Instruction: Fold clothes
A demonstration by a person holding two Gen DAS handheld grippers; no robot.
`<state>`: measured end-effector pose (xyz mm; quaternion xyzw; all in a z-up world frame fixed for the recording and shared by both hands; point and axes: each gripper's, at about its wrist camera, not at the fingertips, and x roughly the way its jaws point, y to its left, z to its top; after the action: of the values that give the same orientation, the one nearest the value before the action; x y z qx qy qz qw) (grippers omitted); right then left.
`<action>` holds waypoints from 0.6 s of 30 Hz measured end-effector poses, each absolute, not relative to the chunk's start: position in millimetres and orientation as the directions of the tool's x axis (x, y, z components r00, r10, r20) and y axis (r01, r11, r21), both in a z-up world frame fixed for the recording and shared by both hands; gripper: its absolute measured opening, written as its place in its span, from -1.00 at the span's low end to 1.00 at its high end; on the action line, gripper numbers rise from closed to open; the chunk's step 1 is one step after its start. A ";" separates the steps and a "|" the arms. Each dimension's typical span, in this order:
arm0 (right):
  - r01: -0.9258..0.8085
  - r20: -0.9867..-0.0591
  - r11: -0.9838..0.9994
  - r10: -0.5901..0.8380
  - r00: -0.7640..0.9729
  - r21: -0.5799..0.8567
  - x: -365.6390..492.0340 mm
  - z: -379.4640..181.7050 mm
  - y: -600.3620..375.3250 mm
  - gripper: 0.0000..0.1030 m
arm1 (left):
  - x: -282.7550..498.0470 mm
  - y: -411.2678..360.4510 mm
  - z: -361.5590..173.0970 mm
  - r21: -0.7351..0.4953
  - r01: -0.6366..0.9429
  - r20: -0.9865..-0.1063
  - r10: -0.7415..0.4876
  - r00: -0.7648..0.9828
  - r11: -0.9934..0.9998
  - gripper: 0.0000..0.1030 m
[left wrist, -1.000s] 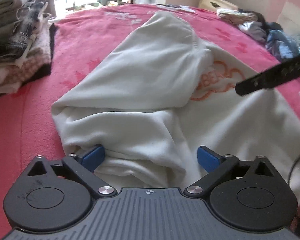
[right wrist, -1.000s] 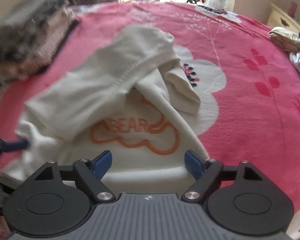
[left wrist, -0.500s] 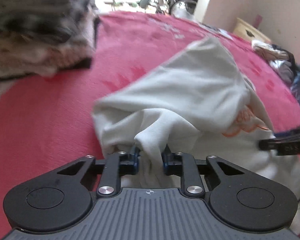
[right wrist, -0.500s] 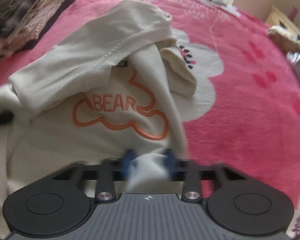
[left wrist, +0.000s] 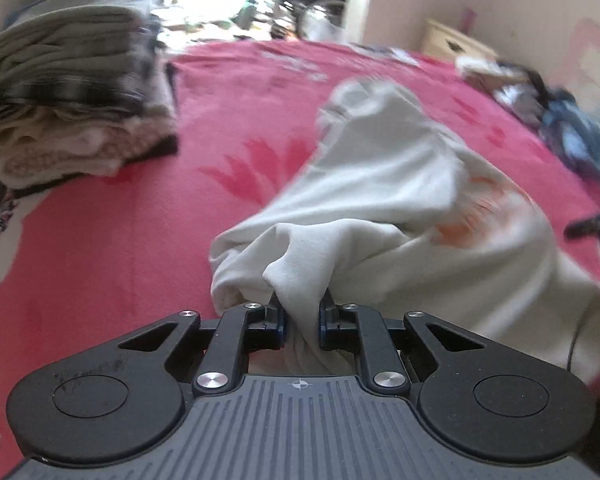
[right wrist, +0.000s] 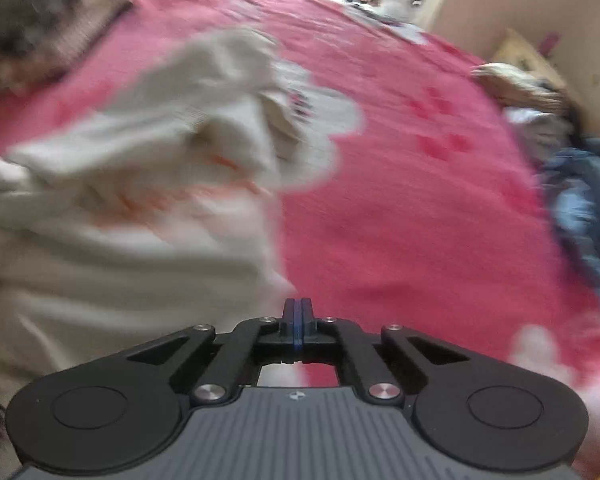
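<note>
A cream sweatshirt [left wrist: 380, 200] with an orange bear print lies crumpled on the pink bedspread [left wrist: 120, 260]. My left gripper [left wrist: 302, 316] holds a bunched fold of its near edge. The jaws are still closing, and the pads press the cloth from both sides. In the right wrist view the sweatshirt [right wrist: 120, 220] is blurred and fills the left half. My right gripper [right wrist: 297, 320] is shut, its blue pads meeting with no cloth visible between them. The garment's edge ends just left of its tips. The right gripper [left wrist: 596, 224] shows as a dark blur at the right edge of the left wrist view.
A stack of folded clothes [left wrist: 68, 92] sits at the back left of the bed, also in the right wrist view [right wrist: 40, 32]. A heap of loose clothes [left wrist: 572, 136] lies along the right side. A pale nightstand [left wrist: 456, 40] stands by the far wall.
Both grippers went from open to shut. The left one gathered a fold of the sweatshirt and raised it. The right one pinched the hem, then swung right, and the cloth no longer shows between its pads.
</note>
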<state>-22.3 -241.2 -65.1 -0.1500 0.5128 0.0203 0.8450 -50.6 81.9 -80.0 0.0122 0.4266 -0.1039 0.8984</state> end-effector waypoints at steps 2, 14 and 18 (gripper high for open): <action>-0.135 -0.886 0.968 -0.129 0.446 -0.209 -35.8 -69.8 -265.6 -1.00 | -54.9 82.8 -89.3 -0.053 0.207 -0.792 -0.167 0.587 0.977 -0.72; -0.106 -0.816 0.994 0.048 0.577 -0.017 -64.2 -55.8 -282.7 -0.60 | -59.3 86.2 -34.5 -0.013 0.334 -0.634 -0.266 0.726 0.942 -0.01; -0.119 -0.789 0.993 0.087 0.608 0.018 -46.5 -54.1 -261.6 -0.26 | -25.9 22.7 -51.3 0.102 0.460 -0.608 -0.310 0.731 0.882 0.03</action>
<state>-46.5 -261.6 -54.1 -0.0181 0.4388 0.0575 0.8966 -25.9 22.7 -51.3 0.1235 0.3016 -0.2088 0.9220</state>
